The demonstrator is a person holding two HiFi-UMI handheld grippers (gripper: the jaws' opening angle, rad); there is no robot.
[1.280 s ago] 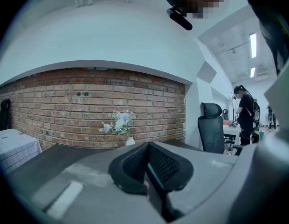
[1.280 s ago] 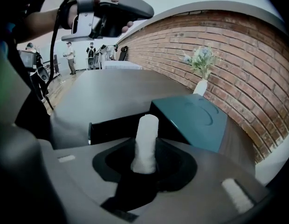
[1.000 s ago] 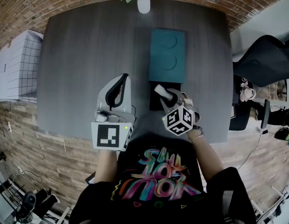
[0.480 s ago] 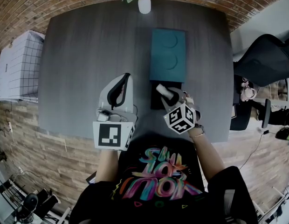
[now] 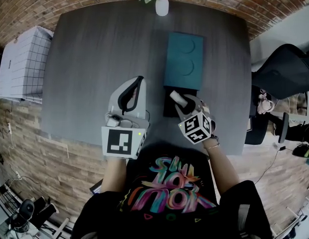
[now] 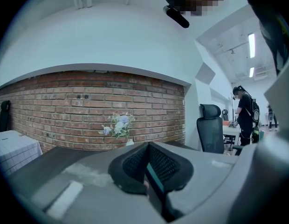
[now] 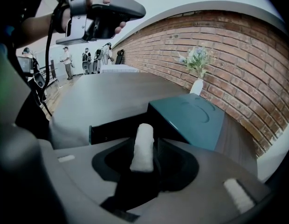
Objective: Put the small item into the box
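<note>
Barely shifted since a second ago, the left gripper [image 5: 137,83], fingers together and empty, hangs left of the box [image 5: 183,61]. At the box's near end, the right gripper [image 5: 180,102] has its fingers opening around the upright white small item [image 7: 143,146], whose long axis points at the drawer [image 5: 167,111].

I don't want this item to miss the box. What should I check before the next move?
1. Is the right tool over the open dark box? Ok, by the head view.
2. Is the white item between its jaws? Ok; they are opening.
3. Is the teal cover off the opening? Ok.
4. Is the left tool out of the way? Ok: shut, empty, beside the box.
5. Is the box's inside free? Cannot tell; the tool hides it.
</note>
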